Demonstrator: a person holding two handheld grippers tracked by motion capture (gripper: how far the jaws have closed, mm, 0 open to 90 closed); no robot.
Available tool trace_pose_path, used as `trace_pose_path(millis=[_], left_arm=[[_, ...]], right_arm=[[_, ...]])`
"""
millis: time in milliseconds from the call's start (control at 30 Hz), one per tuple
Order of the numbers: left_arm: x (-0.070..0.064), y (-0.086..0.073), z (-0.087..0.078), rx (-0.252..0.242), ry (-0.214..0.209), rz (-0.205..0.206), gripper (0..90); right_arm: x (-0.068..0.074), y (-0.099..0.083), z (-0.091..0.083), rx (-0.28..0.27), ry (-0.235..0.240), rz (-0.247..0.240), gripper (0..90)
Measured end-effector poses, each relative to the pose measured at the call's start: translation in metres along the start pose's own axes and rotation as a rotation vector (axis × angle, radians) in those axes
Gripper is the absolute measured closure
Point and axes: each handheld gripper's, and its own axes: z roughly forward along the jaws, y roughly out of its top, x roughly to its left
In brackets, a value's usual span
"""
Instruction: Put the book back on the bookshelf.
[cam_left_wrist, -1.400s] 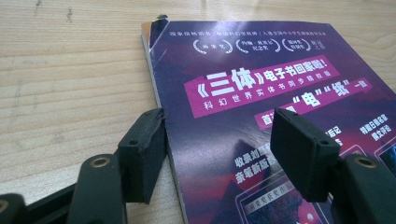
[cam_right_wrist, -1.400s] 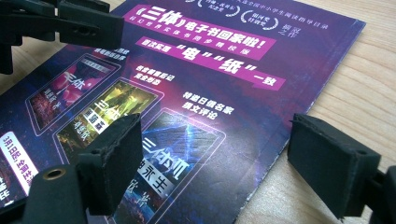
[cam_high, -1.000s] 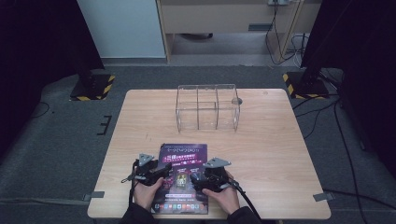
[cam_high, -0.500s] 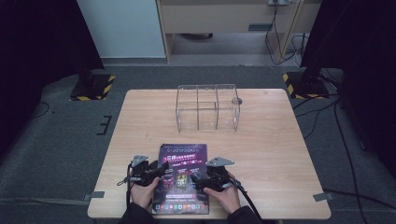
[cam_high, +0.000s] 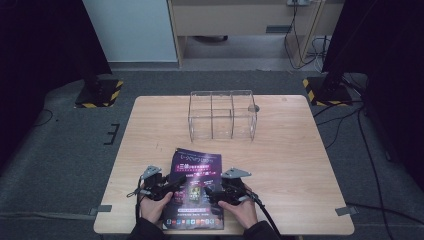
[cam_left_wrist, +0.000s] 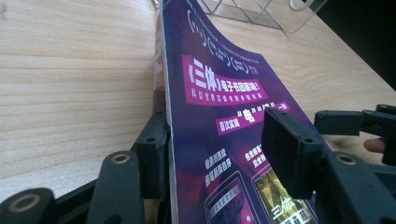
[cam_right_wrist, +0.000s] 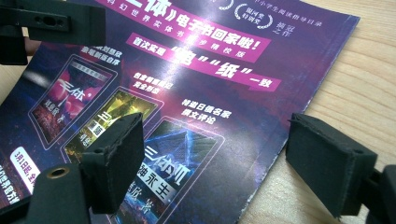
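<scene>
At the near edge of a wooden table (cam_high: 300, 150), a person works two handheld grippers on a purple magazine (cam_high: 196, 180) lying between the hands. The left gripper (cam_left_wrist: 212, 140) has its jaws spread wide astride the magazine's left edge, one jaw under it and one over the cover, the edge lifted off the wood but not yet pinched. The right gripper (cam_right_wrist: 217, 154) hovers with its jaws gaping across the right edge, holding nothing. The work appears to be at the pick-up stage; the next move would call for both sets of jaws to close on the edges together. Farther back stands a clear acrylic divided organiser (cam_high: 222, 115), its compartments seemingly empty.
</scene>
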Motion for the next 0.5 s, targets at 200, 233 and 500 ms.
trace_pose_path(millis=[200, 233, 500], left_arm=[[0.0013, 0.0018, 0.0027, 0.029, -0.016, 0.045, 45.1], [0.0013, 0.0018, 0.0027, 0.029, -0.016, 0.045, 46.3], [-0.0035, 0.0025, 0.0011, 0.021, 0.075, 0.037, 67.8]], right_arm=[[0.0002, 0.0000, 0.0002, -0.001, -0.004, -0.003, 20.0], [0.0002, 0.0000, 0.0002, -0.001, -0.004, -0.003, 20.0], [0.0012, 0.0000, 0.0000, 0.001, -0.014, -0.005, 21.5]])
